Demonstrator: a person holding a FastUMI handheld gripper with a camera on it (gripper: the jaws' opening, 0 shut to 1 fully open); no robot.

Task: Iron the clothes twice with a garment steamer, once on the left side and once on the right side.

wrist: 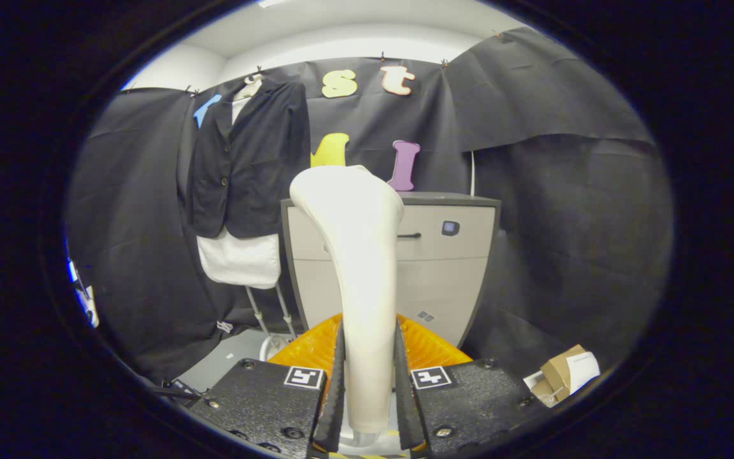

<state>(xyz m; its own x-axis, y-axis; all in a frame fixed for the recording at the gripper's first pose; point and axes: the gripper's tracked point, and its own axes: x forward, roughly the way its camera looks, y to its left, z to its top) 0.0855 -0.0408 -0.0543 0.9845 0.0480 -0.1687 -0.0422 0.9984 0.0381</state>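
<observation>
Squarely in the gripper view, we see the tool [370,389] clamped on the steamer [354,268]: both fingers [336,389] press against the sides of its pale handle, which stands upright between them and widens toward a rounded head at the top. That head rises in front of the cabinet [450,268], a grey unit with drawers, a dark handle and a small dark panel on its face, set against the black cloth wall [564,191] of the booth.

Beyond the fingers and off to the left of the steamer, we find the clothes: a dark jacket [246,166] with buttons hangs high on the wall, and a white shirt [239,258] shows below its hem and at its collar. The steamer head is well apart from the jacket, with the cabinet's left edge between them. Under the shirt, two thin pale legs of a stand [271,312] run down toward the light floor [227,363].

Just behind the fingers, on either side of the handle, we see an orange ribbed piece [306,347]; whether it belongs to the tool or to something beneath it we cannot tell. Low on the right, near the foot of the cloth wall, lies a small cardboard box [561,373] with a white sheet against it, well apart from the tool.
</observation>
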